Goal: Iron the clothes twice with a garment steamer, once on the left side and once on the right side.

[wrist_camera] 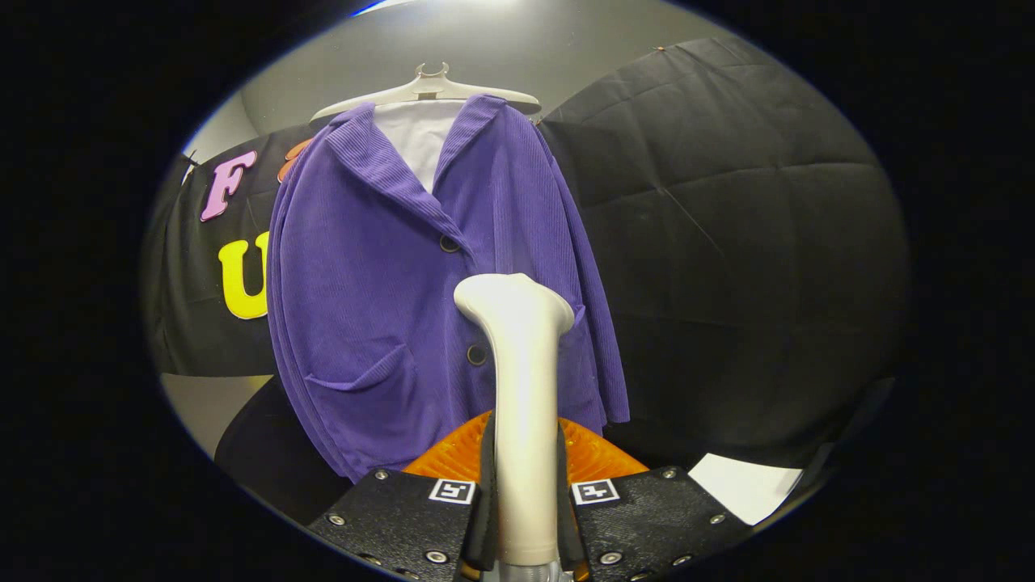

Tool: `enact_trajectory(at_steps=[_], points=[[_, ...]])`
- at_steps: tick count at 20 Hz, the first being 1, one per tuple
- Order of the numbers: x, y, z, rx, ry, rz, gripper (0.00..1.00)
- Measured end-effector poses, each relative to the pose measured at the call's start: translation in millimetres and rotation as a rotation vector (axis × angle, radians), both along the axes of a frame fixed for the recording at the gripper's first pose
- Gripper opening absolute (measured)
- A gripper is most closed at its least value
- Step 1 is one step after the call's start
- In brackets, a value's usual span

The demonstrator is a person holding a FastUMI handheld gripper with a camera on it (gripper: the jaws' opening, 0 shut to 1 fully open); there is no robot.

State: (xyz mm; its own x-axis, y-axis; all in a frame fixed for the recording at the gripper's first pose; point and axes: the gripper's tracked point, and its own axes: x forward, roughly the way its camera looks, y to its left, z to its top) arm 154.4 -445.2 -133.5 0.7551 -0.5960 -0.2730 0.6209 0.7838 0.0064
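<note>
Purple ribbed corduroy jacket (420,291) is hung on a pale hanger (426,90); the cream garment steamer (524,404) is clamped by the gripper (524,493), its head apparently near the right front.

I'm holding my gripper (525,501) upright-ish, both fingers (404,517) squeezing in on the steamer handle (525,420) sitting right between them.
</note>
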Motion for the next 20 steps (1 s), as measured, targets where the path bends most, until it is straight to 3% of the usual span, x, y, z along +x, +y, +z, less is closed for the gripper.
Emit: enact_trajectory(at_steps=[20], points=[[-47,2,-119,0.147,0.174,-0.049,0.29]])
